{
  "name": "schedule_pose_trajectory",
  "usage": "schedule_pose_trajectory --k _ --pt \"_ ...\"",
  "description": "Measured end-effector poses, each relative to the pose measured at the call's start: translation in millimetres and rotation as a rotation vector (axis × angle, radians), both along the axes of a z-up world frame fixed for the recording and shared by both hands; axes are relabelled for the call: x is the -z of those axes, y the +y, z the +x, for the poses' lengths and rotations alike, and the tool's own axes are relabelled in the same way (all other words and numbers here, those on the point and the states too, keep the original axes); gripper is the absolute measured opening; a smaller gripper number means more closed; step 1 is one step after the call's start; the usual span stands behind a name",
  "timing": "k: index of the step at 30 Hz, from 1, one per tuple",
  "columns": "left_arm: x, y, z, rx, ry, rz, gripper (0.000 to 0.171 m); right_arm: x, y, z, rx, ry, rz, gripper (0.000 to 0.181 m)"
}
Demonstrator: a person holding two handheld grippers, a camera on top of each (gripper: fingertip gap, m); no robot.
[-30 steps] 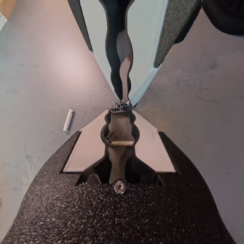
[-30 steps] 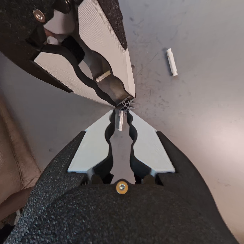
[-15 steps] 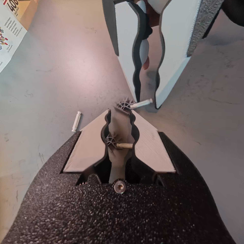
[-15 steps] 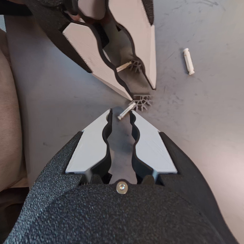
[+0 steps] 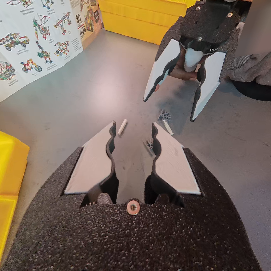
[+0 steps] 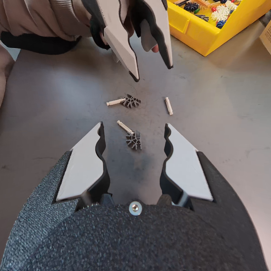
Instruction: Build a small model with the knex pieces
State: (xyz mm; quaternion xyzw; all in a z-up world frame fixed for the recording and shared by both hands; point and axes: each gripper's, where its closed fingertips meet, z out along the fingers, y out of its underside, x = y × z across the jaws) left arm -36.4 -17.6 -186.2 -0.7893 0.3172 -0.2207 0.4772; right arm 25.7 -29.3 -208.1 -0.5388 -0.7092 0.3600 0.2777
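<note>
Two grey snowflake-shaped connectors, each with a white rod plugged in, lie on the grey table. One connector (image 6: pixel 134 140) with its rod (image 6: pixel 125 127) lies just ahead of my right gripper (image 6: pixel 133 123), which is open and empty. The other connector (image 6: pixel 131 101) with its rod (image 6: pixel 115 101) lies farther off, below my left gripper (image 6: pixel 153 73). In the left wrist view my left gripper (image 5: pixel 133 124) is open and empty. A loose white rod (image 5: pixel 122 128) lies by its left fingertip, and one connector (image 5: pixel 148 144) is half hidden behind its right finger. The right gripper (image 5: pixel 168 110) hovers over the other connector (image 5: pixel 165 117).
A yellow bin (image 6: pixel 198 29) with several coloured parts stands at the back right of the right wrist view. In the left wrist view, yellow bins (image 5: pixel 139 17) stand at the back and another (image 5: pixel 8 168) at the left. A printed sheet of models (image 5: pixel 36 36) stands behind. Left tips to right tips: about 7 cm. Left tips and right tips are each some 6 cm from the loose white rod (image 5: pixel 122 128). The right camera catches it too, in the right wrist view (image 6: pixel 167 105).
Both grippers were tip to tip and shut on the connector and rod pieces. They have opened, let the pieces drop onto the table, and drawn back and up from each other.
</note>
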Motion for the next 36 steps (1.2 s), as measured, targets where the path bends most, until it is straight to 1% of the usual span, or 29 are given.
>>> schedule_pose_trajectory --k 1,2,4,5,8,11,14,18,22,25,32,36 --pt "2.1 2.1 -6.4 -0.017 0.014 -0.003 0.052 1.2 -0.1 -0.1 -0.001 -0.009 0.006 0.076" --pt "4.0 4.4 -12.0 -0.034 0.033 0.001 0.052 3.1 0.2 0.7 -0.005 -0.021 0.014 0.064" --pt "5.1 8.7 -18.6 -0.056 0.051 0.026 0.047 3.3 -2.6 3.1 -0.041 -0.008 0.025 0.029" --pt "5.0 9.9 -19.3 -0.058 0.05 0.036 0.044 1.5 -2.2 3.4 -0.041 0.003 0.02 0.02" --pt "8.5 8.3 -15.6 -0.031 0.057 0.037 0.043 -9.5 1.5 1.7 -0.024 0.071 0.021 0.022" --pt "12.6 3.9 -10.1 0.013 0.07 0.022 0.043 -13.0 0.3 2.4 -0.03 0.094 0.012 0.034" --pt "12.1 0.1 -5.7 0.048 0.06 0.015 0.043 -10.6 -1.2 2.8 -0.035 0.083 0.019 0.048" --pt "9.9 -4.2 -1.2 0.077 0.028 0.001 0.051 -2.0 -1.3 3.4 -0.028 0.037 0.023 0.064" --pt "15.3 -12.1 5.8 0.112 0.0 -0.09 0.068 3.0 -3.6 3.6 -0.037 0.013 0.034 0.068" --pt "17.6 -15.2 9.3 0.131 0.019 -0.094 0.072 8.2 -4.8 6.0 -0.039 -0.015 0.046 0.069" --pt "21.6 -13.4 4.5 0.118 0.069 -0.079 0.073 11.3 -5.2 6.9 -0.04 -0.032 0.05 0.068" --pt "26.4 -16.6 4.3 0.132 0.078 -0.113 0.07 13.3 -7.6 9.3 -0.048 -0.041 0.056 0.068"
